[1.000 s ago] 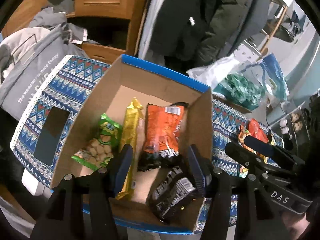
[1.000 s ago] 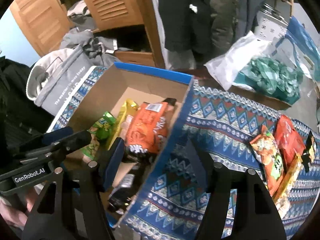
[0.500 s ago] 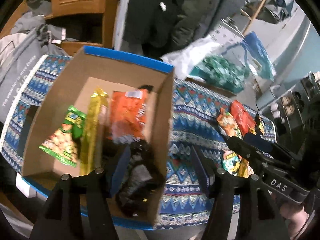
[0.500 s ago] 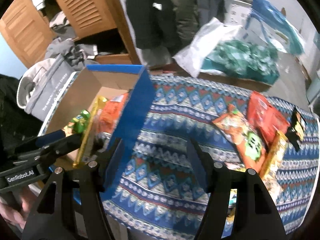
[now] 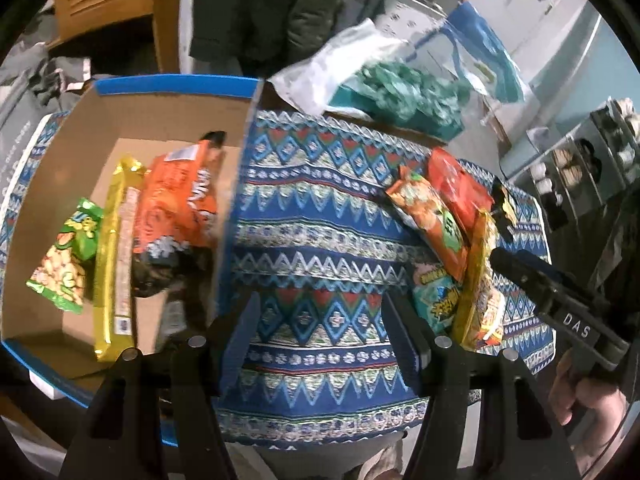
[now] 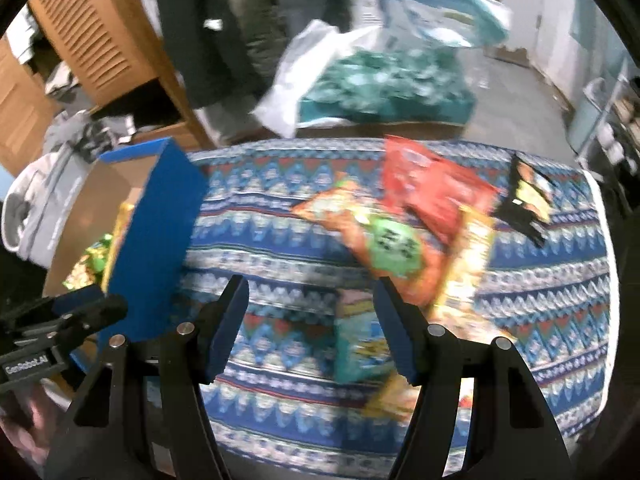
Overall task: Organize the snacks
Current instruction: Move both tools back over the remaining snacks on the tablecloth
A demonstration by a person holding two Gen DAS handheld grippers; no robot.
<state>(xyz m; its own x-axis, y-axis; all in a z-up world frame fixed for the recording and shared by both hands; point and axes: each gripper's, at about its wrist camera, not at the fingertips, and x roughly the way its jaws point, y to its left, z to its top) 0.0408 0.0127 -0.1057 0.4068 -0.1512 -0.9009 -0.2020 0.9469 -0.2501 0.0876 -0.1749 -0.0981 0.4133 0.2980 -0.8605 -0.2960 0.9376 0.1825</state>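
1. Left gripper point(image 5: 320, 332): I see both blue pads spread w/ nothing between them, just patterned tablecloth point(image 5: 320, 216) below. Empty.
2. Right gripper point(image 6: 312, 328): jaws apart too, nothing clamped. A teal snack pack point(image 6: 356, 344) lies on the cloth in the gap btwn the pads, not touched as far as I can tell; view is blurred.
3. Cardboard box point(image 5: 168, 116) w/ blue outer sides sits at the left end of the table. Inside, left to right: green snack bag point(image 5: 68, 256), long yellow pack point(image 5: 116, 256), orange bag point(image 5: 176, 204). Something dark lies at the near end of the orange bag; can't make out what.
4. Loose snacks are piled on the cloth at the right end, well apart from the box: orange-green bag point(image 5: 432, 216), red bag point(image 5: 460, 188) just behind it, small black-yellow pack point(image 5: 504, 208) at far right, long yellow-orange pack point(image 5: 480, 280) overlapping the pile, teal pack beneath.
5. From the left cam I see the right gripper's black body at the right edge, a hand point(image 5: 584, 396) on it.
6. Behind the table: dark coats, wooden louvred cabinet point(image 6: 92, 40), plastic bag of teal stuff point(image 5: 404, 96).
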